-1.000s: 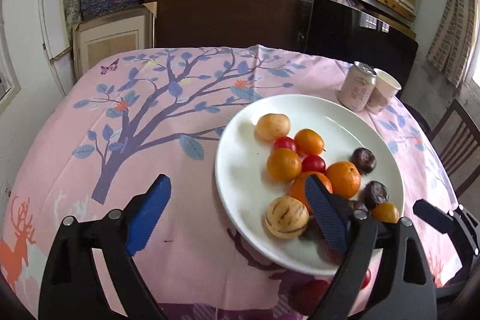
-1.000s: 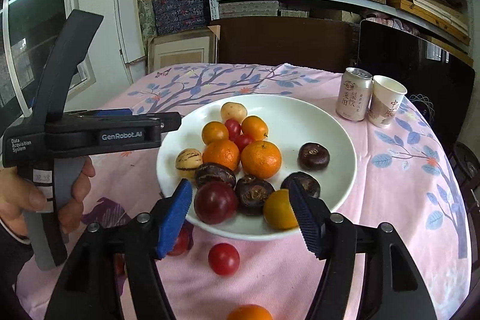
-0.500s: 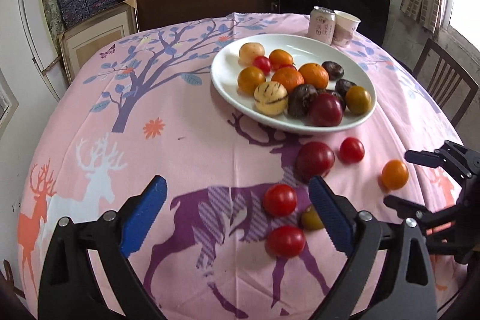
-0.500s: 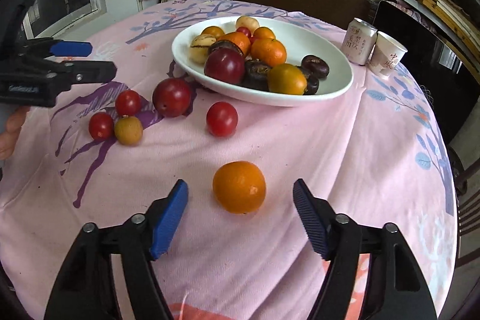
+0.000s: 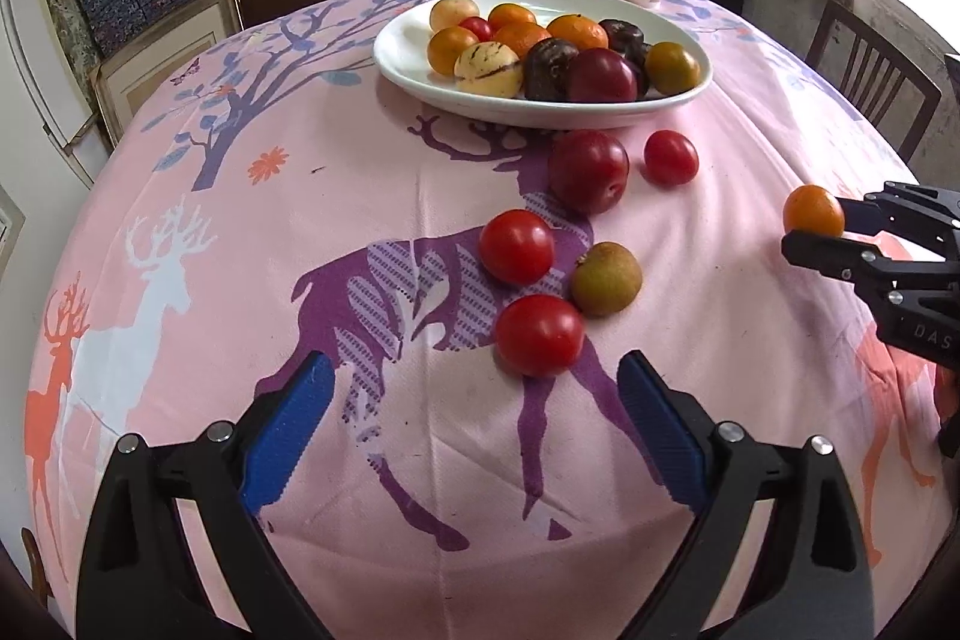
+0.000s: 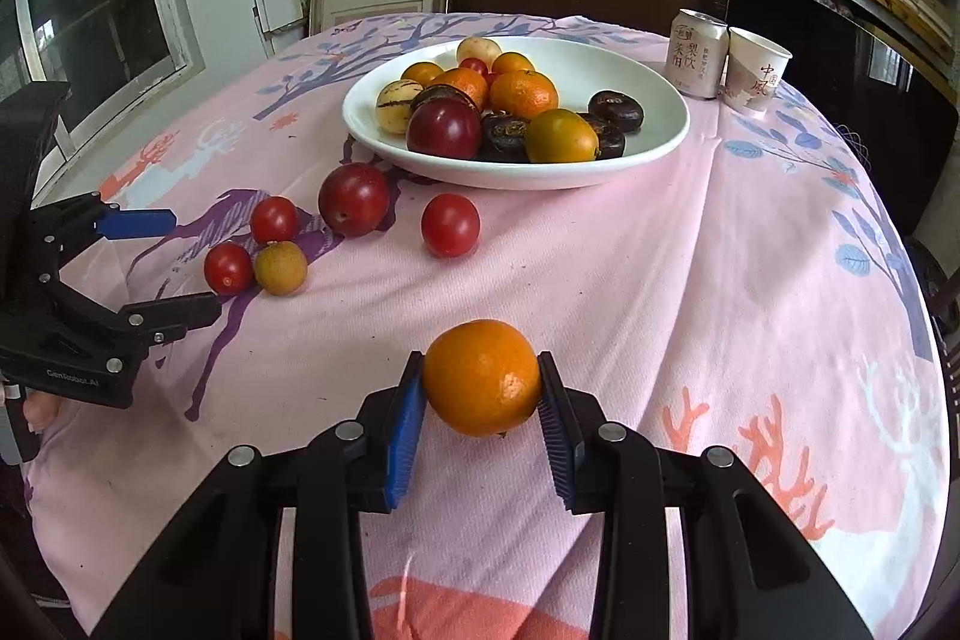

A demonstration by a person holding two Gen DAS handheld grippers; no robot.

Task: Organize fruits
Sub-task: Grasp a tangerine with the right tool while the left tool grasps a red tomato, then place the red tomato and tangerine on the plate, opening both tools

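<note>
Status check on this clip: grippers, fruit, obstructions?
Right gripper shut on orange. Left gripper open, empty. Five fruits loose beside plate. Path to plate unobstructed.

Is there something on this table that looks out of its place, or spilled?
Yes. Five fruits lie loose on the tablecloth, outside the white plate: three tomatoes, a dark red plum and a small brown fruit. A sixth, the orange, sits between the right gripper's pads.
</note>
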